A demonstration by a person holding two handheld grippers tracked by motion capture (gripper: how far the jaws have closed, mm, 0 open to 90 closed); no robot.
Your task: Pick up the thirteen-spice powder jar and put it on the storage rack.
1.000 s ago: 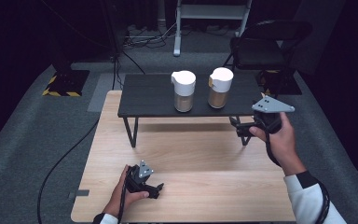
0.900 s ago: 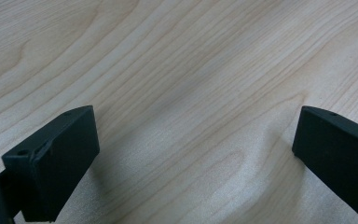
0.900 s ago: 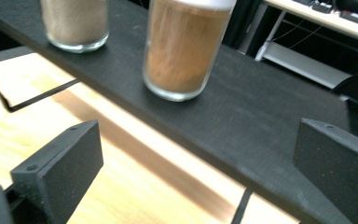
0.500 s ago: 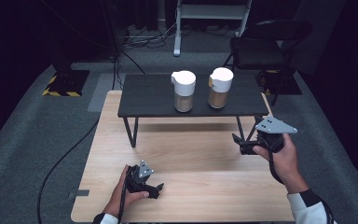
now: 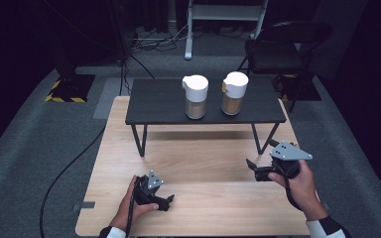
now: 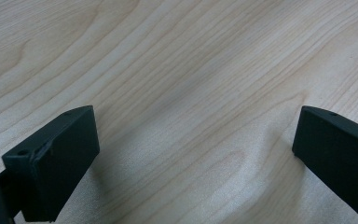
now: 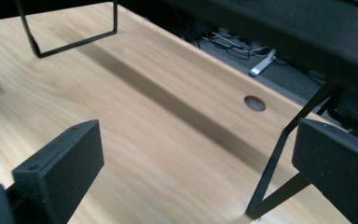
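Note:
Two jars with white lids and tan contents stand on a black raised shelf: one jar near its middle, the other jar to its right. My left gripper lies on the wooden table near the front edge, held by a hand. Its jaws are open, with bare wood between them. My right gripper hovers over the table's right side, in front of the shelf's right leg. It is open and holds nothing.
The shelf's thin black legs stand close ahead of the right gripper, beside a round hole in the tabletop. A black chair stands behind the table at right. A cable runs across the grey floor at left.
My right gripper has come down and back toward the person, from beside the shelf's right end to low over the table. The left gripper has stayed put.

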